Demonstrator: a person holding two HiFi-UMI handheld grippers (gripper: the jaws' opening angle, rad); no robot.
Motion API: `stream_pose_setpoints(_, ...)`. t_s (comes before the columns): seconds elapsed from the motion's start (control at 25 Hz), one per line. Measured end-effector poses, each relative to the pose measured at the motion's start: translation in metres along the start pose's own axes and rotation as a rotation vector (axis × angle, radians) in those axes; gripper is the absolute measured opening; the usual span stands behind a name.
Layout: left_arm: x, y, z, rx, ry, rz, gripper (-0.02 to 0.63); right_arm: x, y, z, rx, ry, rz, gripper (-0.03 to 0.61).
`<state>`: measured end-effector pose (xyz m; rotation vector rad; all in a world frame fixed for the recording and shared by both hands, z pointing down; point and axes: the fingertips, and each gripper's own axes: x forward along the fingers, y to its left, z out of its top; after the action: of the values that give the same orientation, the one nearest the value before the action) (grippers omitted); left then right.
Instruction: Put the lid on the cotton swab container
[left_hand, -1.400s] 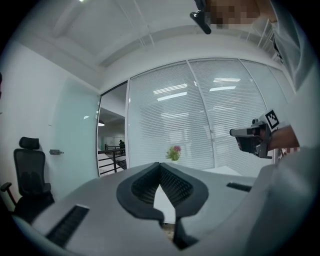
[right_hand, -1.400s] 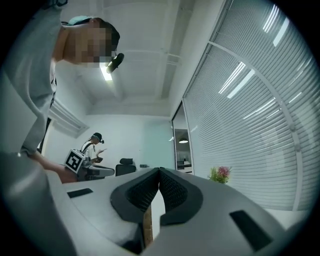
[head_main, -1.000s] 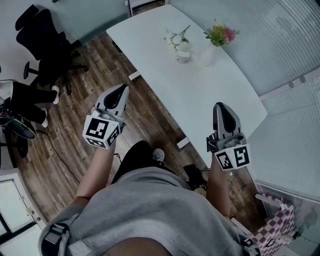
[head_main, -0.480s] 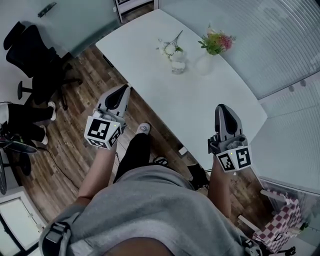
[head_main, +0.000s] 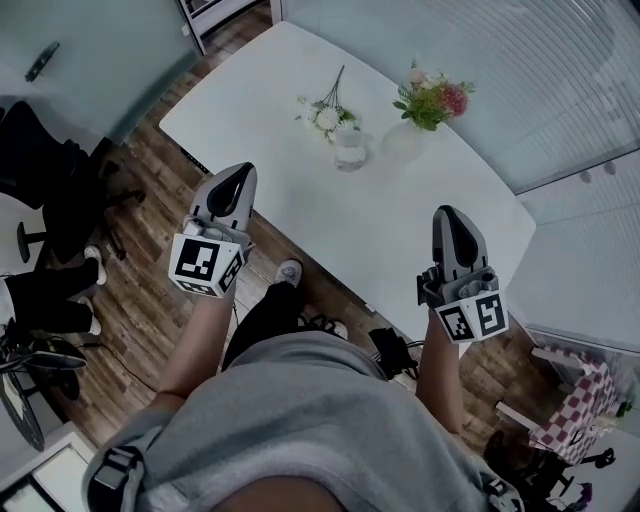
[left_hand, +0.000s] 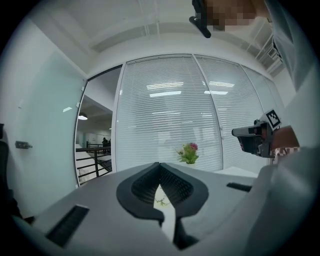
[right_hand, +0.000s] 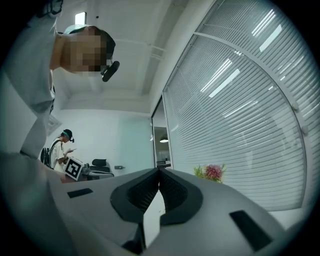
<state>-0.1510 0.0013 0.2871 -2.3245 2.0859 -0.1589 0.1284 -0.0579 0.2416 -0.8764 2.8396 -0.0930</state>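
left gripper (head_main: 237, 180), right gripper (head_main: 451, 218) level, pointing up-frame — jaws together, empty; smooth white rounded table (head_main: 385, 225) centre frame

Wood-plank floor (head_main: 130, 250) underfoot, long white table (head_main: 400, 220) with rounded corners set across it. Slatted blinds (head_main: 560, 70) behind glass along the far side, ceiling strip lights (left_hand: 167, 90) mirrored there. Pale frosted glass wall (head_main: 90, 50) upper left, black office chair (head_main: 45, 170) near it.

I am standing in an office. A long white table (head_main: 420, 220), a black swivel chair (head_main: 45, 175) and blind-covered glass walls (head_main: 560, 70) surround me.
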Motion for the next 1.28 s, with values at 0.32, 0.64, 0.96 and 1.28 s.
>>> stream_pose_setpoints(0.32, 0.059, 0.031, -0.023, -0.027, 0.030, -0.129, 0.006, 0.031, -0.013, -0.022, 0.005, 0.046, -0.130, 0.025)
stream_pose_setpoints(0.64, 0.103, 0.025, -0.031, -0.021, 0.040, -0.276, 0.006, 0.034, -0.021, -0.023, 0.007, 0.035, -0.255, 0.025)
stream_pose_setpoints(0.96, 0.120, 0.019, -0.025, -0.013, 0.030, -0.379, 0.006, 0.023, -0.025, -0.017, -0.004, 0.015, -0.368, 0.025)
stream_pose_setpoints(1.28, 0.115, 0.026, -0.018, -0.009, 0.018, -0.393, 0.006, 0.039, -0.022, -0.001, -0.021, -0.018, -0.361, 0.025)
